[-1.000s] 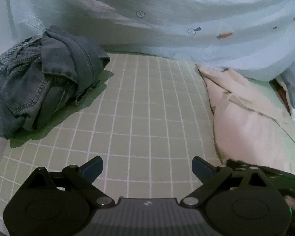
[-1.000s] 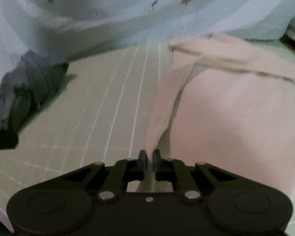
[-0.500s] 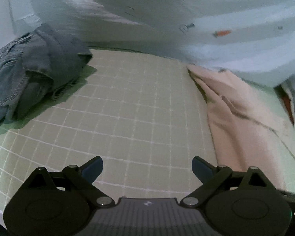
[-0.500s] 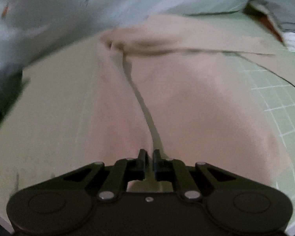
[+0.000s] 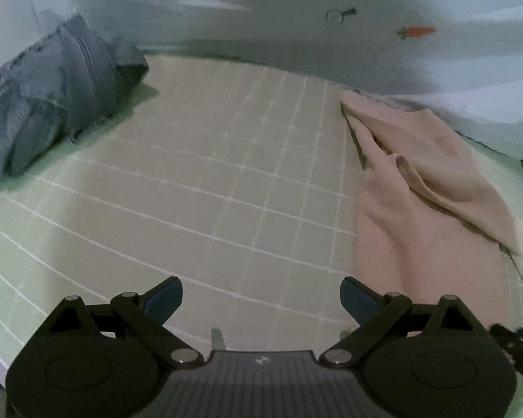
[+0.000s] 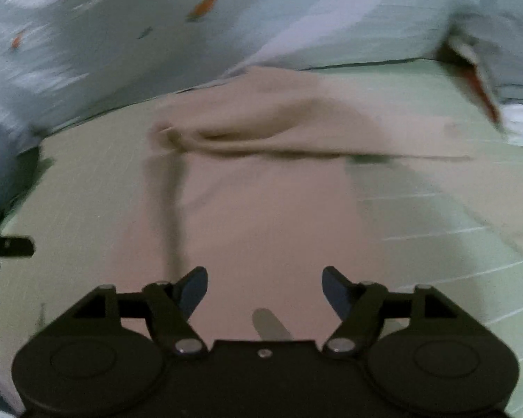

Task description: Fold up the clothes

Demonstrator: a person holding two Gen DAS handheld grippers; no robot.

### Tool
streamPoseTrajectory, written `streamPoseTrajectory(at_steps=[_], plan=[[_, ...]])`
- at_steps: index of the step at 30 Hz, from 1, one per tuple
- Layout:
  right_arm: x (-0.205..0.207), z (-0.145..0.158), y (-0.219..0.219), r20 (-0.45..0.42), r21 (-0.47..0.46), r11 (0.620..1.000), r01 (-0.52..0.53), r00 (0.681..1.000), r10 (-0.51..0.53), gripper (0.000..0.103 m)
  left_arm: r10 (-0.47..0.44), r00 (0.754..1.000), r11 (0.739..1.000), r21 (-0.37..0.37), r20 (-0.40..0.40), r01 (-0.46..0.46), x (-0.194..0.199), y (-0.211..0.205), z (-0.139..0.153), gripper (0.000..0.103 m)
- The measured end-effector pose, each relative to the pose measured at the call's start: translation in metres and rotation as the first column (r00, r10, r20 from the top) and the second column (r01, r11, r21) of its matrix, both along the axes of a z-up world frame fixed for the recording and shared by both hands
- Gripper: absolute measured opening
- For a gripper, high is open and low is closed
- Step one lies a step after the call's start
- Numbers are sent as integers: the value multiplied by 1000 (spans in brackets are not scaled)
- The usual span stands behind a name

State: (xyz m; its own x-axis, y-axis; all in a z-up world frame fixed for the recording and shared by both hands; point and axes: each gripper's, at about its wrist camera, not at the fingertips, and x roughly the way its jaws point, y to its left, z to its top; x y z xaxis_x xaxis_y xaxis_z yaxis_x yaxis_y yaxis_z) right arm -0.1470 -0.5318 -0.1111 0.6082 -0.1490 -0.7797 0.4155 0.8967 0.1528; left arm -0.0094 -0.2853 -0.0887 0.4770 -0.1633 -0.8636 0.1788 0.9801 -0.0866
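Right gripper (image 6: pixel 265 287): fingers opening over the pink garment (image 6: pixel 261 209), gripping nothing (view blurred). Left gripper (image 5: pixel 261 299): fingers wide apart, empty, above the grid mat (image 5: pixel 191 191).

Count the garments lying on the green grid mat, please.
2. A pink garment lies spread at the mat's right; a crumpled denim garment sits at its far left corner. Others may lie outside the view.

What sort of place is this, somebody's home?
Probably a home bedroom or laundry corner: a green gridded mat serves as a folding surface, with a pink garment and crumpled denim on it, and carrot-print bedding bunched behind.
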Motion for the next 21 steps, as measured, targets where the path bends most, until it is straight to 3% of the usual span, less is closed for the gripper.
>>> streamPoseTrajectory(at_steps=[9, 16, 18, 21], plan=[[3, -4, -148, 5, 1, 975, 224, 975, -224, 75, 49, 997, 997, 56, -66, -46, 29, -70, -37, 97], [61, -25, -233, -4, -26, 962, 271, 962, -271, 76, 67, 996, 986, 156, -61, -57, 60, -101, -56, 99], [81, -33, -243, -23, -30, 966, 258, 966, -258, 73, 66, 996, 982, 179, -55, -56, 63, -107, -57, 101], [96, -37, -250, -31, -14, 980, 198, 980, -198, 45, 24, 999, 978, 209, -30, -17, 59, -110, -57, 103]])
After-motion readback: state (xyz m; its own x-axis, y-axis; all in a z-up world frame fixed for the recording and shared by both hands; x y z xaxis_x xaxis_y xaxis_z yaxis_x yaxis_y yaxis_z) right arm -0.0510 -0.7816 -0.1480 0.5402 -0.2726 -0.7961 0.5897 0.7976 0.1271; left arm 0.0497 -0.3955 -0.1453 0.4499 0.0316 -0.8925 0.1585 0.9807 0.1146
